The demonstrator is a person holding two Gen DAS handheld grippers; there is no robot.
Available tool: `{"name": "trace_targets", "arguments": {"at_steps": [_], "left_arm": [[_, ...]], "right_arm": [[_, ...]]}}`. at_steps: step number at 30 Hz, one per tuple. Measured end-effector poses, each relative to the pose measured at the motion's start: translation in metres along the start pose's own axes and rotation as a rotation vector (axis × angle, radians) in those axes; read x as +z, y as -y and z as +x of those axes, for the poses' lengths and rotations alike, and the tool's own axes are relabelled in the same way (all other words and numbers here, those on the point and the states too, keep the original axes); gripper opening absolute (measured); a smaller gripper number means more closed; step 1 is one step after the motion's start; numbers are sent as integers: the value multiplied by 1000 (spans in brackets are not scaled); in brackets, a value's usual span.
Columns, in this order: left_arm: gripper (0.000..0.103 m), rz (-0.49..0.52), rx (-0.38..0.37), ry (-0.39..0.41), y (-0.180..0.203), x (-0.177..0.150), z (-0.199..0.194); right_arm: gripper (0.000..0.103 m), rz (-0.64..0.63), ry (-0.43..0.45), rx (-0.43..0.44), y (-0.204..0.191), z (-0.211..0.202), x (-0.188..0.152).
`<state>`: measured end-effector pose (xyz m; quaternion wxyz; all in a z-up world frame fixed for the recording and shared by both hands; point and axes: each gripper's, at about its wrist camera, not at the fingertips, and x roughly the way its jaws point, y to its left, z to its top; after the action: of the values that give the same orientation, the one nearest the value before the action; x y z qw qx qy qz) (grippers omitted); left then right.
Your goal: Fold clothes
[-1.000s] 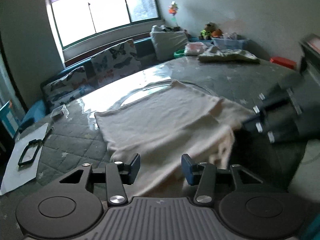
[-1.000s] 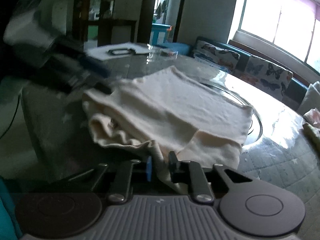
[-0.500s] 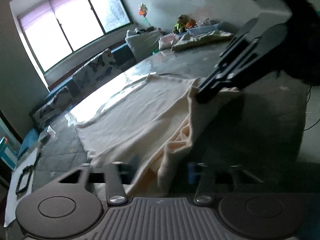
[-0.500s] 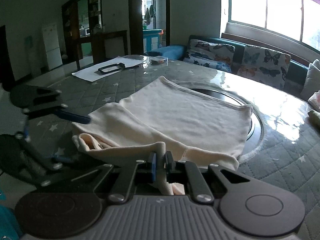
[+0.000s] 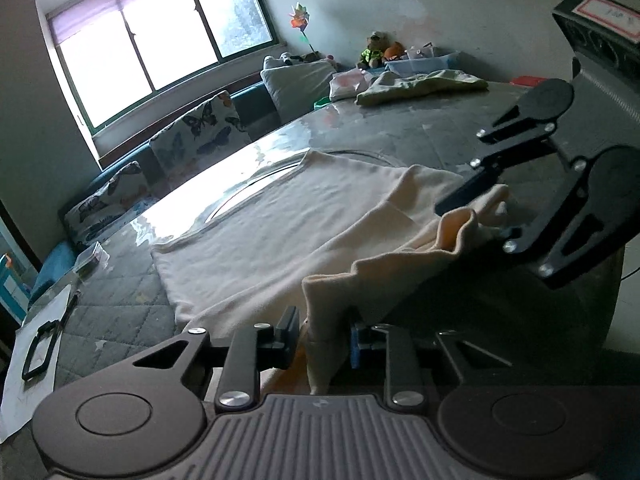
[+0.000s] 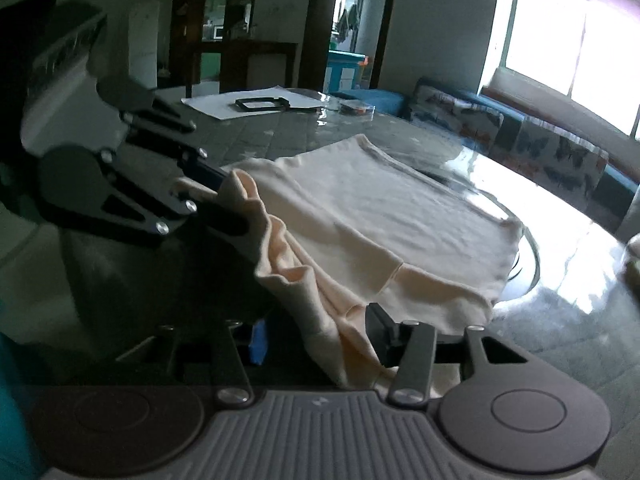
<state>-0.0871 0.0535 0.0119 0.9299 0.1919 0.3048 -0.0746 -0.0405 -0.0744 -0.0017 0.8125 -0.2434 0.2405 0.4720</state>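
Observation:
A cream garment [image 5: 304, 216] lies spread on the grey quilted table [image 5: 120, 304], also seen in the right wrist view [image 6: 380, 216]. Its near edge is lifted off the table and bunched between both grippers. My left gripper [image 5: 322, 338] is shut on one end of that edge. It shows in the right wrist view [image 6: 218, 196] at the left, holding the fold. My right gripper [image 6: 320, 338] has its fingers wide apart with the cloth draped loosely between them. It shows in the left wrist view [image 5: 472, 204] at the right.
A white sheet with a black frame [image 5: 38, 344] lies at the table's far left corner, seen too in the right wrist view [image 6: 260, 103]. A small clear box [image 5: 88, 256] sits nearby. A green cloth [image 5: 420, 84] lies at the far end. Butterfly cushions [image 5: 200, 128] line the window bench.
My left gripper has closed on the garment's near edge. My right gripper, pinching the cloth before, has opened wide. The lifted edge hangs between the two grippers.

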Motion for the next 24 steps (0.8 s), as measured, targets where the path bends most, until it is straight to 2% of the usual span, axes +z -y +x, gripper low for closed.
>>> {"name": "trace_targets", "arguments": {"at_steps": [2,4,5,6,9,11,13,15,17,24], "left_arm": [[30,7,5,-2,1,-1,0],[36,20,14,-1,3,-3,-1],[41,29,18,-1,4,-5,-2],[45,39,21,-3,5,-7,-3],[45,68,24,-17,8,-13,-2],[45,98,26,-7,10,-17,-2],[38,117,18,-1,11,-20,-3],[19,115,11,-10,9,-21,-2],[14,94,1,-15,5,-22,-3],[11,52,-28,-3,0,-23,-27]], "right_arm": [[50,-40,24,-30,-4,4,-1],[46,-57,33,-45,-6,7,0],[41,-59,32,-37,-5,8,1],[31,-55,32,-28,-5,8,2],[21,-36,29,-10,-3,6,4],[19,-7,30,-1,0,4,6],[16,27,32,6,3,1,7],[15,47,35,6,6,-3,8],[14,50,41,6,5,-7,9],[13,40,46,29,-9,-32,14]]}}
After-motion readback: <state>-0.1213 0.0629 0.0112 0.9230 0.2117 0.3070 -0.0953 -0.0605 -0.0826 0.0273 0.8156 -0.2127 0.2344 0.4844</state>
